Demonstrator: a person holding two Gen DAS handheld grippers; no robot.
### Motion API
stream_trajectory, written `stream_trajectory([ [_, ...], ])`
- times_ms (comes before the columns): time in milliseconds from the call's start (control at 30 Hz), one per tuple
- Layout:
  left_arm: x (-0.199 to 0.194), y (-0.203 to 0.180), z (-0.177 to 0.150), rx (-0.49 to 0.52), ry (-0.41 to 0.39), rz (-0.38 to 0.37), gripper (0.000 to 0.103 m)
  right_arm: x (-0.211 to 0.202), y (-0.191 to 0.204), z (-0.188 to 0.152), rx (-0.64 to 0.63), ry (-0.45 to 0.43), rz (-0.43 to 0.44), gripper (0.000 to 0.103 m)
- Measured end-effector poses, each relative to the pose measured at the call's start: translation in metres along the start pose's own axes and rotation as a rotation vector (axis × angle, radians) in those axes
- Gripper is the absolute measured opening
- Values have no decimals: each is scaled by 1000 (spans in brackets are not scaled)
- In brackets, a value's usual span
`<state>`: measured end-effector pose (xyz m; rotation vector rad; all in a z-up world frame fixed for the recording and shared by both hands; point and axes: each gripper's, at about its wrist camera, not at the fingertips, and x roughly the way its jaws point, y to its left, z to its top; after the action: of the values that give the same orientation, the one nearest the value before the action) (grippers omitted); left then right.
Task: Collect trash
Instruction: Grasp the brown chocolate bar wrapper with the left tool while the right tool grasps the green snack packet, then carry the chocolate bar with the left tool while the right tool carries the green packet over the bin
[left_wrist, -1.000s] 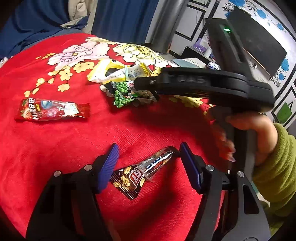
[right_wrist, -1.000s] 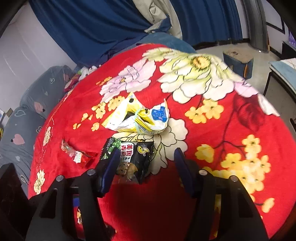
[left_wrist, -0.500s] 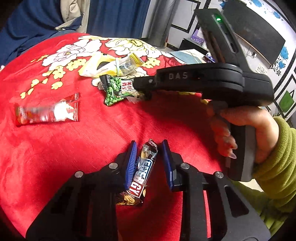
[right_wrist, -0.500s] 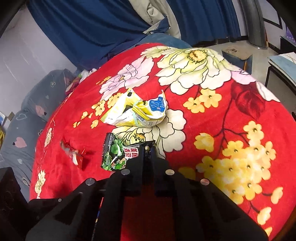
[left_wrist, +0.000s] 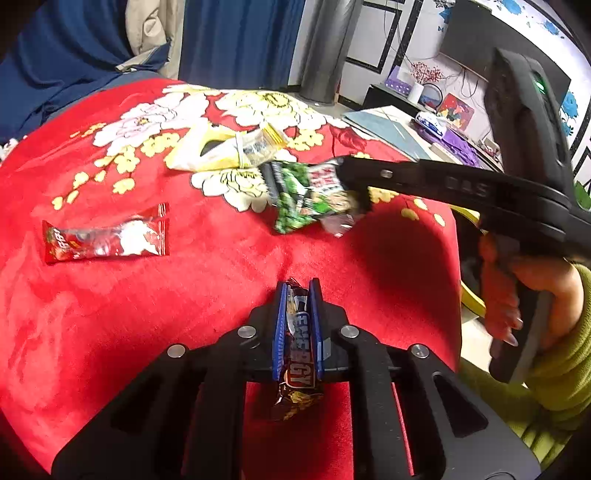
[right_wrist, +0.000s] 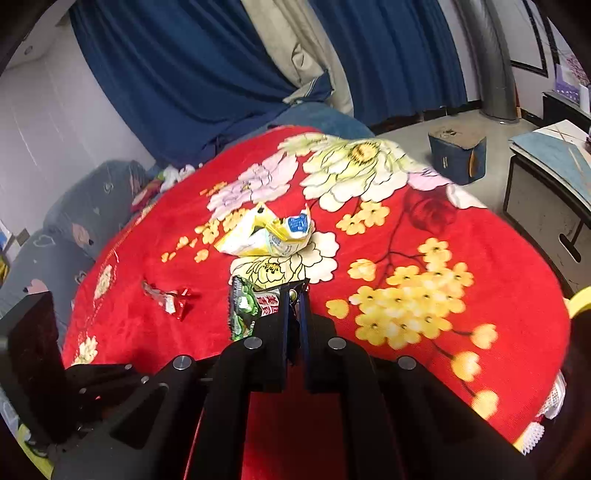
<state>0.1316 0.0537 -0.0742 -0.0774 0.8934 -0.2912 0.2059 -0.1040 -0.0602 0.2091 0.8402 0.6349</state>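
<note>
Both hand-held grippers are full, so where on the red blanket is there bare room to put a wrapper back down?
Bare patches: the red stretch between the red wrapper and the left hand-held gripper, and the flowered side right of the right hand-held gripper. Crowded: around the yellow bag and the green packet.

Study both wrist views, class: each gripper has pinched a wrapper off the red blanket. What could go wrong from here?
1. The right gripper holds the green wrapper by one end only; the rest dangles and could slip out.
2. The brown wrapper is crumpled between the left gripper pads; its loose tail might snag.
3. The red wrapper and yellow wrapper might be left behind.
</note>
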Motion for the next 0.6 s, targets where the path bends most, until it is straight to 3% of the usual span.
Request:
stream_trajectory([
  [267, -11, -5, 11, -17, -66, -4, 7, -35, -10, 2, 29, -68, 1, 5],
  [600, -31, -42, 24, -13, -182, -42, 7, -81, -34, 1, 34, -148, -56, 5],
])
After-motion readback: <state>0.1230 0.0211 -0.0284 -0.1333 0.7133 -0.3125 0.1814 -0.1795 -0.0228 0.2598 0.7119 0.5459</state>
